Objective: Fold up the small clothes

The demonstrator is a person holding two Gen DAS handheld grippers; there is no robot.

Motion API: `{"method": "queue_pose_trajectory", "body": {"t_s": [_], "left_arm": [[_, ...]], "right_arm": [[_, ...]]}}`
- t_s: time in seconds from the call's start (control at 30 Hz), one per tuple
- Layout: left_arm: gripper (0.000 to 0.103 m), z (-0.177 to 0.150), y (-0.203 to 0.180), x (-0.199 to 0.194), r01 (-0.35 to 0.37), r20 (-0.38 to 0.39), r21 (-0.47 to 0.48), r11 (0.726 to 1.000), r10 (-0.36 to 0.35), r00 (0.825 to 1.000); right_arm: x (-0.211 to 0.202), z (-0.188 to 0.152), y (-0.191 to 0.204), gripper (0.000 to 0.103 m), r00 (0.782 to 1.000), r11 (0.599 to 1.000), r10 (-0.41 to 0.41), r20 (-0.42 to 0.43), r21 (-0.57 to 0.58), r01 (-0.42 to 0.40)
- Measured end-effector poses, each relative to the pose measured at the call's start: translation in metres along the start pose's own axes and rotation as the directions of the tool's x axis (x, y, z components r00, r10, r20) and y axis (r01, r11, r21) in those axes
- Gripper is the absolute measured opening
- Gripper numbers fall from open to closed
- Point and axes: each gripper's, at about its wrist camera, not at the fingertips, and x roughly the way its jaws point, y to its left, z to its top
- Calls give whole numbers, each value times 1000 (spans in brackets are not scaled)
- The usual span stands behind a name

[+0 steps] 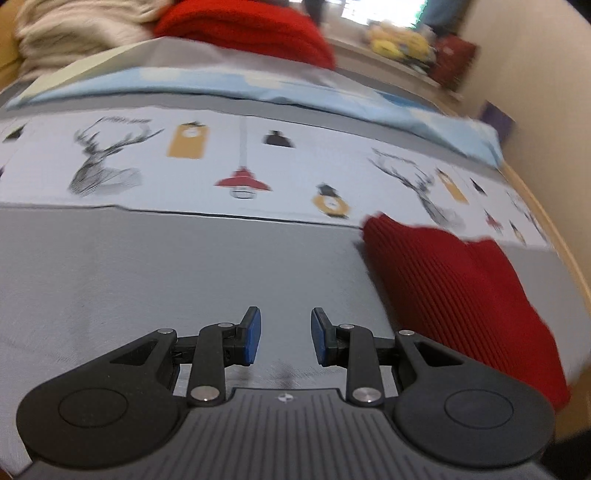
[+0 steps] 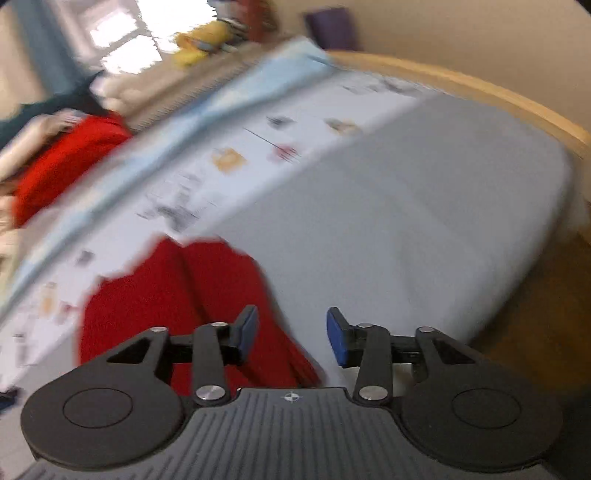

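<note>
A small red ribbed knit garment (image 1: pixel 458 288) lies flat on the grey bed cover (image 1: pixel 147 266), to the right of my left gripper (image 1: pixel 286 334). The left gripper is open and empty, just above the grey cover. In the right wrist view the same red garment (image 2: pixel 177 295) lies under and left of my right gripper (image 2: pixel 291 336), which is open and empty with its left fingertip (image 2: pixel 247 332) over the red cloth. This view is blurred.
A printed sheet with deer and lamps (image 1: pixel 240 166) crosses the bed beyond the garment. A light blue cloth (image 1: pixel 258 88), a red knit pile (image 1: pixel 251 29) and a cream blanket (image 1: pixel 74 33) lie at the far side. The wooden bed frame (image 2: pixel 480 88) edges the mattress.
</note>
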Motion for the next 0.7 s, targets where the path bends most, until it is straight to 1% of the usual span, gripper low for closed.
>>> {"method": "queue_pose_trajectory", "body": {"t_s": [0.07, 0.1, 0.13, 0.17, 0.2, 0.23, 0.3, 0.33, 0.37, 0.4, 0.43, 0.47, 0.5, 0.53, 0.57, 0.6, 0.63, 0.67, 0.7], "left_arm": [[32, -6, -9, -4, 14, 0, 55, 998, -14, 1000], [32, -10, -13, -7, 15, 1, 75, 997, -15, 1000], [32, -12, -17, -11, 13, 1, 84, 996, -14, 1000], [32, -14, -20, -14, 13, -2, 87, 996, -12, 1000], [32, -16, -24, -18, 12, -4, 85, 996, -12, 1000], [32, -17, -28, -23, 12, -4, 79, 997, -12, 1000], [33, -20, -41, -30, 19, -7, 65, 998, -18, 1000], [35, -22, -48, -32, 26, -8, 63, 998, -25, 1000], [35, -24, -59, -35, 35, -10, 67, 997, -34, 999], [35, -24, -69, -35, 44, -12, 75, 996, -43, 999], [35, -24, -82, -34, 58, -14, 86, 995, -57, 998], [35, -25, -95, -33, 72, -16, 97, 993, -71, 997], [35, -25, -110, -31, 90, -19, 108, 990, -88, 996], [35, -24, -124, -28, 109, -22, 118, 987, -107, 994], [35, -24, -137, -26, 127, -24, 127, 984, -125, 992], [35, -23, -151, -24, 150, -24, 136, 979, -148, 989], [35, -22, -163, -22, 173, -23, 142, 975, -171, 985], [35, -20, -176, -20, 202, -24, 148, 968, -201, 979], [35, -21, -186, -17, 230, -29, 153, 961, -229, 973]], "right_arm": [[6, 23, 7, 52, 995, 993, 95, -7, -62, -95], [14, 35, 15, 59, 989, 983, 146, -21, -110, -147], [25, 46, 24, 63, 982, 970, 185, -45, -153, -189], [38, 52, 29, 71, 974, 958, 216, -74, -179, -226], [56, 57, 37, 75, 960, 944, 255, -117, -183, -273], [78, 61, 42, 75, 941, 935, 289, -175, -162, -317], [120, 61, 46, 75, 911, 932, 311, -270, -101, -348], [137, 59, 44, 75, 900, 932, 324, -292, -67, -357], [152, 54, 43, 73, 887, 932, 334, -318, -28, -361], [169, 50, 44, 67, 873, 940, 322, -365, 12, -341], [177, 49, 47, 66, 868, 945, 313, -387, 33, -326], [178, 48, 51, 59, 871, 942, 319, -375, 25, -334], [179, 50, 58, 35, 871, 937, 320, -373, -12, -350], [180, 51, 64, 32, 862, 924, 334, -380, -47, -379], [179, 54, 67, 20, 866, 921, 337, -370, -60, -384], [175, 58, 66, 17, 867, 916, 358, -347, -47, -398], [168, 65, 62, 15, 864, 905, 403, -302, -11, -426], [153, 69, 58, 14, 860, 888, 447, -246, 10, -459], [140, 78, 56, 14, 854, 868, 489, -181, 3, -496]]}}
